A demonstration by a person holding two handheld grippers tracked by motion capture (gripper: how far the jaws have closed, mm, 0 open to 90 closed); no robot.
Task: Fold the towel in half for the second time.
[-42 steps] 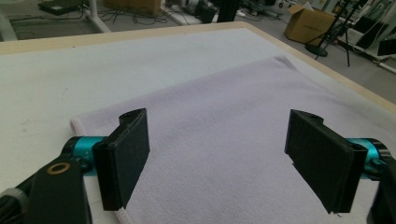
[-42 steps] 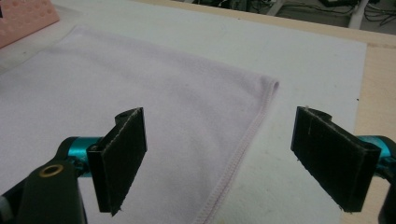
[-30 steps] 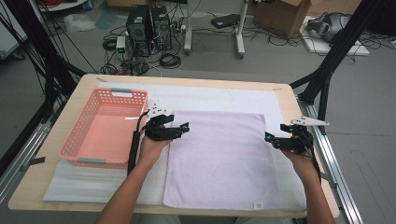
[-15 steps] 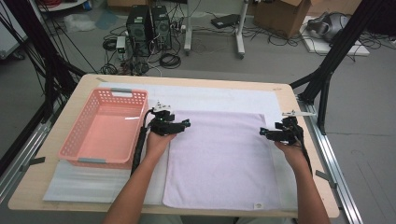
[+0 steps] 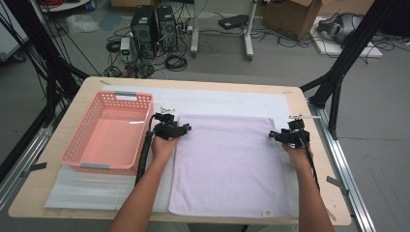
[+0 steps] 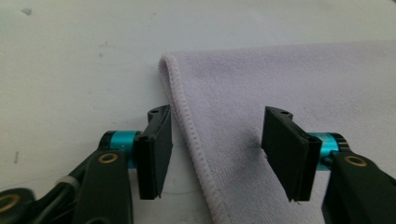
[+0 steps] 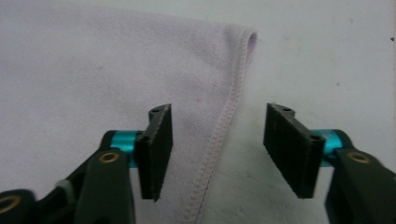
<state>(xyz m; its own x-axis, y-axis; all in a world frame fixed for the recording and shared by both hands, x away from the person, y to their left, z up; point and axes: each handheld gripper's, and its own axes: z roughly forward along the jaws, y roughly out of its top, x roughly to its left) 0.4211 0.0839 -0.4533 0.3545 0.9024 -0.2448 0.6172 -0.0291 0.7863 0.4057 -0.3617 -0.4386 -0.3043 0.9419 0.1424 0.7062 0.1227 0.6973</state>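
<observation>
Lilac towel [image 5: 227, 164] lies flat on the white sheet [image 5: 217, 102] that covers the table [image 5: 92, 86], just right of the pink basket [image 5: 110, 133]. Near edge of the towel carries a small round tag, too small to read.

Left gripper [image 5: 170, 126] sits at the towel's far left corner. In the left gripper view the hem [image 6: 187, 121] runs up between the jaws — one pad over bare sheet, the other over cloth. The jaws have just been closing, yet a clear gap remains on both sides of the hem; nothing pinched.

Right gripper [image 5: 289, 135] is at the far right corner. The right gripper view mirrors the other: stitched edge [image 7: 229, 116] between the pads, jaws narrowing but not pressing, cloth ungrasped.

Whether the pad tips touch the sheet or the towel cannot be told — their lower ends are cut off by the frame. Both forearms leave the high view at the bottom edge. Gripper jaws in the high view are too small to make out.
</observation>
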